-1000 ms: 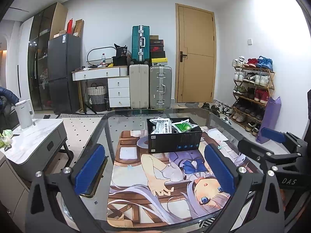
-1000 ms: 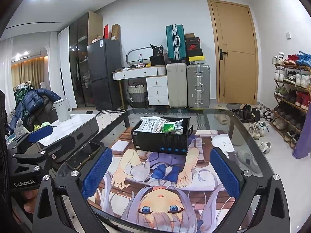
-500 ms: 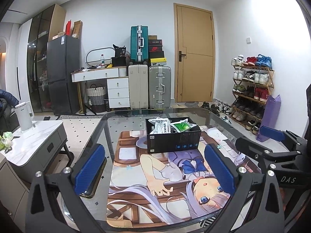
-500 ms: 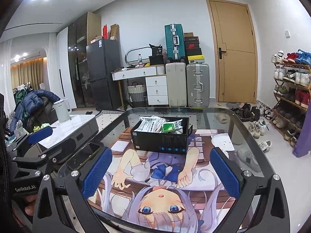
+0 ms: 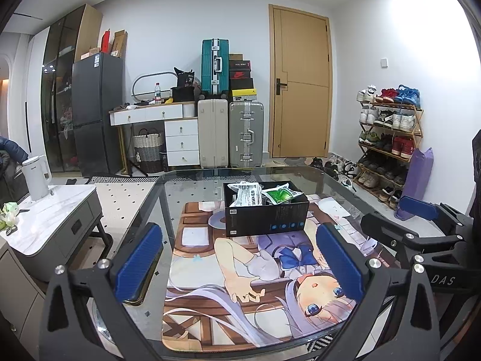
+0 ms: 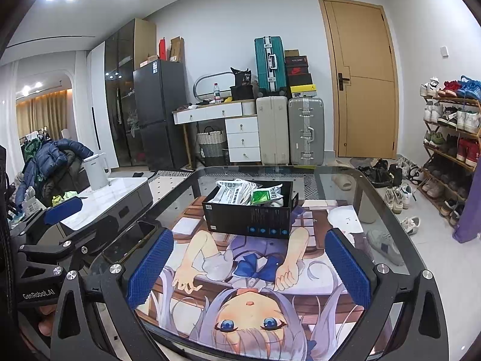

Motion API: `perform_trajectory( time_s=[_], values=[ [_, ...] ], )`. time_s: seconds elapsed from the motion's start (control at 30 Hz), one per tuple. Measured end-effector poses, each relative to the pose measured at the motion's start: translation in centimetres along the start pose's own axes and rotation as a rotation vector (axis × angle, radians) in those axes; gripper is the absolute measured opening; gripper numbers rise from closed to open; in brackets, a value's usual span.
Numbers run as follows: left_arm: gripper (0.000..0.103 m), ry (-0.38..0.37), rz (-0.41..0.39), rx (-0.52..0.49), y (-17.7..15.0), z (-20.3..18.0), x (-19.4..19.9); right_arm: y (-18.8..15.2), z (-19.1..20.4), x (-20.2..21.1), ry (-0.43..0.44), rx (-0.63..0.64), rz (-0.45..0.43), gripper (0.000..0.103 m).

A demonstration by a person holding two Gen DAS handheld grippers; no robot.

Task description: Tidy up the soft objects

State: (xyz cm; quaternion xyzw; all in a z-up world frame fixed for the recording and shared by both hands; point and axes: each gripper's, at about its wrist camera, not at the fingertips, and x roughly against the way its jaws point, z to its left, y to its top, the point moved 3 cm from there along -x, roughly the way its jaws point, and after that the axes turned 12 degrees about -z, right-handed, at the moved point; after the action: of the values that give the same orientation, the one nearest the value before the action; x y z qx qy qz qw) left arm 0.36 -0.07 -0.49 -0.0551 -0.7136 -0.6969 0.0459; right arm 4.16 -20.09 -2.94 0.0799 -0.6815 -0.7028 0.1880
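While both views have barely shifted over the last second, nothing has been picked up. The left hand-held gripper (image 5: 237, 266) and right hand-held gripper (image 6: 248, 267) hover spread wide and empty above the tabletop (image 6: 360, 180). Straight ahead, the black box (image 6: 249, 218) holds white and green packets (image 6: 245, 194), seemingly finished; its long axis runs crosswise to the fingers.

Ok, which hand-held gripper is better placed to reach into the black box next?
Probably the right hand-held gripper: open, empty, facing the black box almost centred. The left hand-held gripper, also open, sees it off to its right.
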Motion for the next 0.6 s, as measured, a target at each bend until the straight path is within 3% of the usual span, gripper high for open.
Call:
perform_trajectory(
  time_s=[0.6],
  values=[
    [0.103, 0.000, 0.012, 0.022, 0.02, 0.68, -0.23, -0.31, -0.24, 0.00, -0.004, -0.006, 0.004, 0.102]
  ],
)
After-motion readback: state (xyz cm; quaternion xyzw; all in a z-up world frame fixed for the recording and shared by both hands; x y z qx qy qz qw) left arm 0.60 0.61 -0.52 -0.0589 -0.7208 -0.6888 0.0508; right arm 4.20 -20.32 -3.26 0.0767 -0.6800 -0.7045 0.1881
